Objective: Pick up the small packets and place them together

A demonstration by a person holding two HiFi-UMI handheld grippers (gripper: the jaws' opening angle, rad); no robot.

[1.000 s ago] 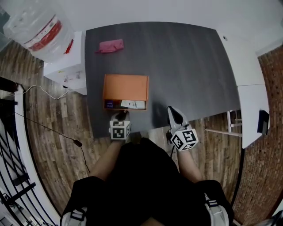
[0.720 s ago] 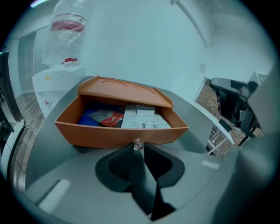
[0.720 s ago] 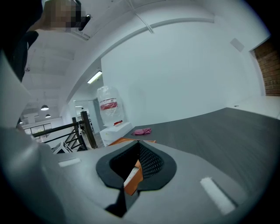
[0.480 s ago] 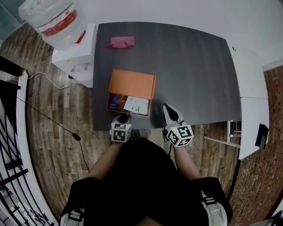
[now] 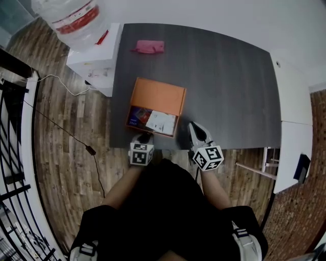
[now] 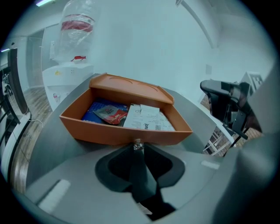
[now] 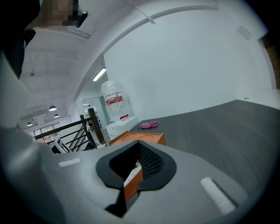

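Where the near edge of the dark grey bench (image 5: pixel 224 86) runs in front of the person, both grippers sit side by side.

Orange box (image 5: pixel 158 96): open on the bench, lid tipped back on the far side.

Small packets (image 5: pixel 153 120): all inside the box.
- blue packet (image 6: pixel 97 110) at left
- red-and-silver packet (image 6: pixel 112 114) lying partly over the blue one
- white printed packets (image 6: pixel 146 118) to the right, flat and overlapping

Left gripper (image 6: pixel 138 147): aimed at the middle of the box's near wall, tips right at it (contact not clear). Fingers drawn narrow, tips all but meeting. A small shiny speck sits at the tips, too small to name. No packet is gripped.

Right gripper (image 7: pixel 140 143): just beside the box's near right corner, pointing out across the bench. Fingers closed tip to tip, nothing held. The orange corner shows through the gap behind the tips.

Surroundings:
- pink cloth (image 5: pixel 148 47) at the far end of the bench, well apart from the box
- water bottle (image 5: pixel 71 15) on a white stand (image 5: pixel 97 58), off the bench's far left corner
- wooden floor (image 5: pixel 61 168) with a black cable (image 5: pixel 90 150) trailing across it
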